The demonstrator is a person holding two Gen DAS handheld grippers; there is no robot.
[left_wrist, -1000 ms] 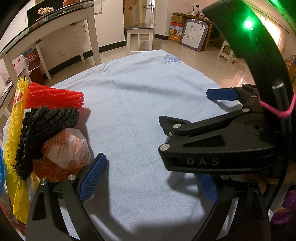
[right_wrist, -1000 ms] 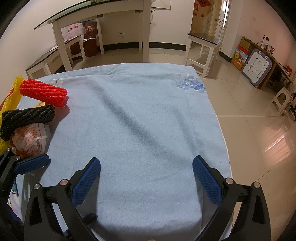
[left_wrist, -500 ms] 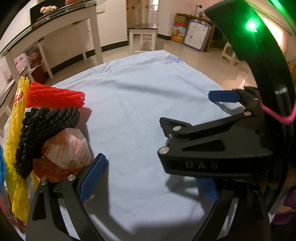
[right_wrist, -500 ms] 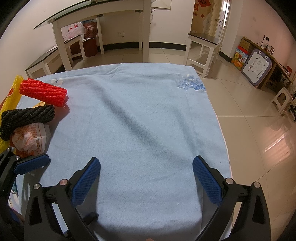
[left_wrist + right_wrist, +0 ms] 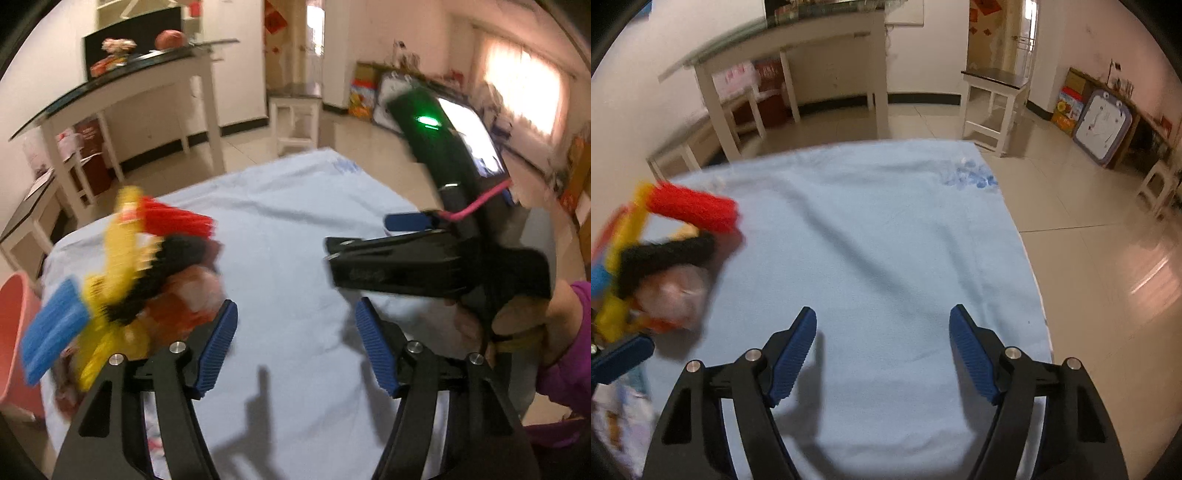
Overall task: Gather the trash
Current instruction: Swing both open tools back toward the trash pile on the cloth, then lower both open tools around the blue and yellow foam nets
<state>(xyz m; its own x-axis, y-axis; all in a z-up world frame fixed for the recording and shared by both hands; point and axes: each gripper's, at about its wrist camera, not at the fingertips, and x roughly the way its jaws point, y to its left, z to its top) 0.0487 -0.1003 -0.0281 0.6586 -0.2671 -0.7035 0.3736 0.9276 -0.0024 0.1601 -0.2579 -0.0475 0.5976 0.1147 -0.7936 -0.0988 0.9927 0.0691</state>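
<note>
Blue cloth (image 5: 886, 240); red foam roll (image 5: 692, 206) lies crosswise at left; both jaws narrowing, empty.

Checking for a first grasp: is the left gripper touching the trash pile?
Apart. In the left wrist view the left gripper is open over bare blue cloth, nothing between its pads; the trash pile lies left of them.

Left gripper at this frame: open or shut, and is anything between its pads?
Open. The left gripper shows only bare blue cloth between its pads; its jaws have just been closing.
</note>
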